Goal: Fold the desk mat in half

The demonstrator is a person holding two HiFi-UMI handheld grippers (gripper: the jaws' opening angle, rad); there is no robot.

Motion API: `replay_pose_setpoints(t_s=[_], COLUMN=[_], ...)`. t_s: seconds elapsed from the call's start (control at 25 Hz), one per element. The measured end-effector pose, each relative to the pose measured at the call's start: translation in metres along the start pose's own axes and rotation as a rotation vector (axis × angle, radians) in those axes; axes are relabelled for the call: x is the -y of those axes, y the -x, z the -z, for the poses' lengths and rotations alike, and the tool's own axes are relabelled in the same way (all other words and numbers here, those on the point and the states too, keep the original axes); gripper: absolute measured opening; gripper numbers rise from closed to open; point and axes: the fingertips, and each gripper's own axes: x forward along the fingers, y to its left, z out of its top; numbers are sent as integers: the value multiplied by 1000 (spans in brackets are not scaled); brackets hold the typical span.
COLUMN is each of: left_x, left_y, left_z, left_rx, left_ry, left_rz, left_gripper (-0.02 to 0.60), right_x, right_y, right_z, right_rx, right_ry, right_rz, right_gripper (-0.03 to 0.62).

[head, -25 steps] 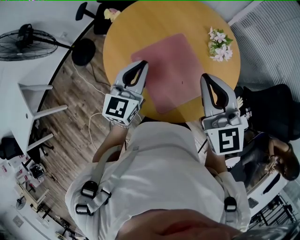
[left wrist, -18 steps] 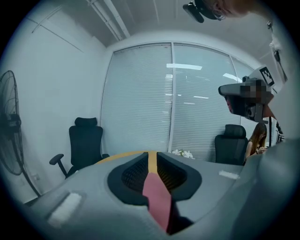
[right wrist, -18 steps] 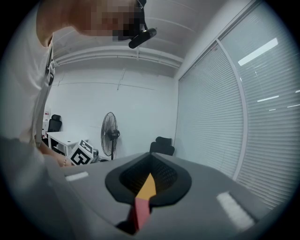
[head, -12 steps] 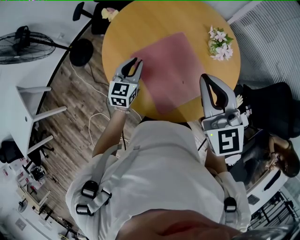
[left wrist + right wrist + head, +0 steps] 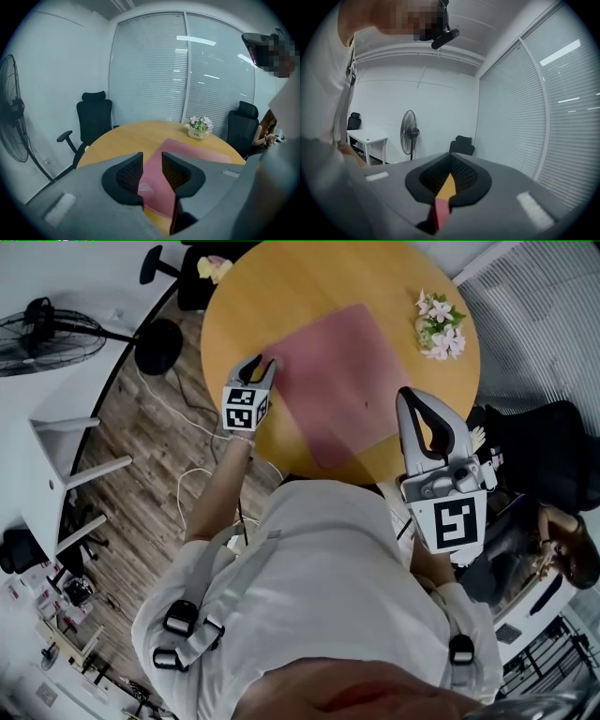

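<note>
A pink desk mat (image 5: 342,381) lies flat and unfolded on the round wooden table (image 5: 253,296). My left gripper (image 5: 262,362) is low at the mat's left corner. Its jaws have just been opening and stand open. In the left gripper view the mat (image 5: 197,150) shows through the gap of the left gripper (image 5: 152,161), with a small logo near the corner, and the pads do not press on it. My right gripper (image 5: 411,395) hovers over the table's near right edge, off the mat, with its fingertips together. Nothing is held in the right gripper (image 5: 450,171).
A small pot of white flowers (image 5: 439,326) stands on the table beyond the mat's right corner. Black office chairs (image 5: 93,117) ring the table. A standing fan (image 5: 47,329) and a white desk (image 5: 56,456) are at the left. A seated person (image 5: 562,559) is at the right.
My left gripper has dropped and moved forward to the mat's left corner, and its jaws have opened. The right gripper has stayed where it was, shut.
</note>
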Motion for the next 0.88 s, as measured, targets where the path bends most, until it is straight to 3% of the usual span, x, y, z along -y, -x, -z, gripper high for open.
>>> replay_pose_setpoints(t_s=[0.88], left_x=[-71], left_y=[-85], left_z=[115], left_rx=[-251], left_ry=[108], left_rz=[-6], left_gripper=[156], right_x=[0], right_y=[-20], right_z=[17], right_rx=[-63], right_ry=[0], right_rz=[-5], right_gripper=[5])
